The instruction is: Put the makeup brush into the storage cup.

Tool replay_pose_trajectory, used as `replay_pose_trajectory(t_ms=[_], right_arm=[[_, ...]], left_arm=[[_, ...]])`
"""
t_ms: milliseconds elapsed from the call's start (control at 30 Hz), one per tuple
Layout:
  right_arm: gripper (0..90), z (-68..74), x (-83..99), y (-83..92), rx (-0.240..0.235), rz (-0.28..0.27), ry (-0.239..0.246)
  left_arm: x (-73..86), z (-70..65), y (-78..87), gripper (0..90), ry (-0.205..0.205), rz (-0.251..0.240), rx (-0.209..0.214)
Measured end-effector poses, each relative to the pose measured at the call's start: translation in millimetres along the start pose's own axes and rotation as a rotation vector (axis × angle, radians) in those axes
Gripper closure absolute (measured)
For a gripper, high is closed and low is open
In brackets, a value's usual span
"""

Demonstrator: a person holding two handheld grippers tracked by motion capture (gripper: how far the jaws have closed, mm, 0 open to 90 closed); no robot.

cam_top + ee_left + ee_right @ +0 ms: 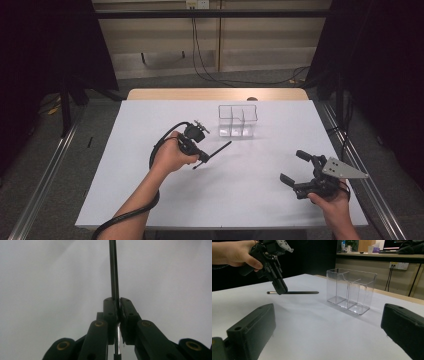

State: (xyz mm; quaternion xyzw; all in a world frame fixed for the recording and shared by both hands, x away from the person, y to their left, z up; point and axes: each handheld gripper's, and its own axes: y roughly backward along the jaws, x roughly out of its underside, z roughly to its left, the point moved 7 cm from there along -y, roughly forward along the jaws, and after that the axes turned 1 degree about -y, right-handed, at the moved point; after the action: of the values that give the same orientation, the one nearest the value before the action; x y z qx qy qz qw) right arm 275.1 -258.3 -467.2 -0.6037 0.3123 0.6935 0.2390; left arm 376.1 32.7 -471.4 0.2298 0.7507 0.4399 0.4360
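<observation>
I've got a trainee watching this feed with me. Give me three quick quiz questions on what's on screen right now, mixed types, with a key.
1. True or false: the left hand-held gripper is shut on the pen.
2. Multiple choice: the clear organizer is A) in the right hand-held gripper, B) standing on the table, C) tipped over.
3. Fill in: the right hand-held gripper's jaws are ____.

Key: 1 true; 2 B; 3 open.

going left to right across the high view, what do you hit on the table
left gripper gripping the black pen → clear divided organizer → right gripper, jaws open.
</observation>
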Motion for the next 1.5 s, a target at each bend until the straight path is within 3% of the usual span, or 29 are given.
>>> replay_pose_trajectory(t_ms=[500,700,733,767,933,967,1133,1500], right_arm=[[0.0,3.6,1.4,-16.7,-0.037,0.04,-0.016],[0.0,8.9,-2.2,-26.4,-0.06,0.073,0.011],[0.0,9.8,-2.6,-28.0,-0.067,0.079,0.015],[0.0,10.4,-3.1,-29.7,-0.069,0.084,0.019],[0.0,13.0,-5.3,-37.0,-0.094,0.113,0.03],[0.0,13.3,-6.0,-38.4,-0.096,0.118,0.035],[0.0,15.8,-8.8,-48.0,-0.121,0.14,0.05],[0.0,27.4,-19.1,-66.2,-0.18,0.183,0.089]], left_arm=[[-7.7,-13.5,10.5,84.2,-0.063,-0.01,0.04],[-10.3,-18.6,11.5,84.1,-0.088,-0.009,0.048],[-11.3,-21.1,10.3,84.2,-0.07,-0.025,0.055],[-10.7,-20.4,10.9,84.2,-0.091,-0.006,0.055],[-12.4,-24.9,10.6,84.2,-0.106,0.001,0.063],[-13.5,-27.1,10.2,84.2,-0.091,-0.012,0.072],[-16.2,-29.8,13.6,84.1,-0.128,0.006,0.067],[-23.4,-41.5,14.4,84.2,-0.163,0.008,0.094]])
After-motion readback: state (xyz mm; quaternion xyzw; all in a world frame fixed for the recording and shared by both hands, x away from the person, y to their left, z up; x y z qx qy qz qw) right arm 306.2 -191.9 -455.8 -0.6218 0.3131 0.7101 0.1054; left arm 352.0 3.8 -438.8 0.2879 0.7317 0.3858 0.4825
